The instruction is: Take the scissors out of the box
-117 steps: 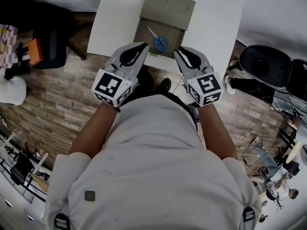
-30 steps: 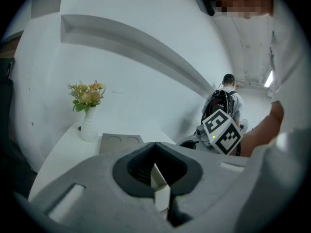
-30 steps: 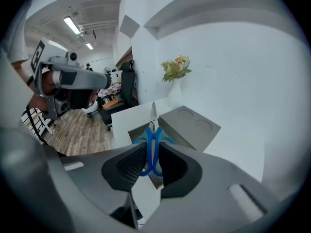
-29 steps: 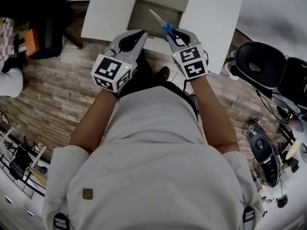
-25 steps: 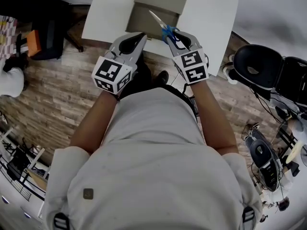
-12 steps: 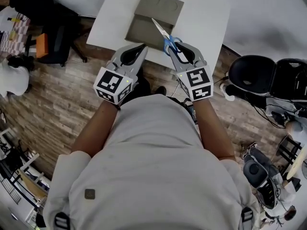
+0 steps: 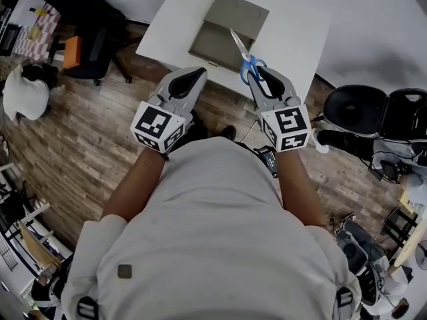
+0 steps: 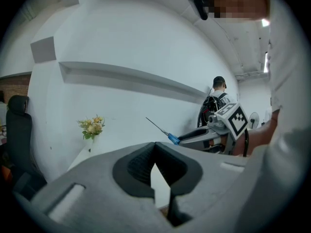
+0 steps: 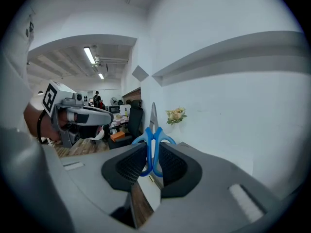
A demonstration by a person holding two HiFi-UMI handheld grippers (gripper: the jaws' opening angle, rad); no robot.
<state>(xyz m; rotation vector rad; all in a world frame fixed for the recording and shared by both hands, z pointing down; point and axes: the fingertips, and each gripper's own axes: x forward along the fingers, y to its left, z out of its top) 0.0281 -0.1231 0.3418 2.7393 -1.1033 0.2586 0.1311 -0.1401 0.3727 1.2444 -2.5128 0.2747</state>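
Observation:
The scissors [image 7: 247,55] have blue handles and silver blades. My right gripper [image 7: 257,72] is shut on the handles, and the blades stick out up and to the left, above the white table [image 7: 293,19]. In the right gripper view the handles [image 9: 153,130] are pinched between the pads, blades upright. The flat brown cardboard box [image 7: 223,35] lies open on the table, left of the scissors, with nothing showing inside. My left gripper [image 7: 193,74] hovers by the table's near edge with its tips touching and nothing in it. The left gripper view shows the scissors [image 8: 163,131] off to its right.
A black office chair [image 7: 360,109] stands right of the table and another dark chair [image 7: 87,52] left of it, on a wooden floor. A small bunch of flowers [image 8: 92,126] stands by the white wall. A person [image 8: 218,96] is far behind.
The scissors, which lay in the box earlier, have come out in my right gripper and moved right of the box. Both grippers have risen.

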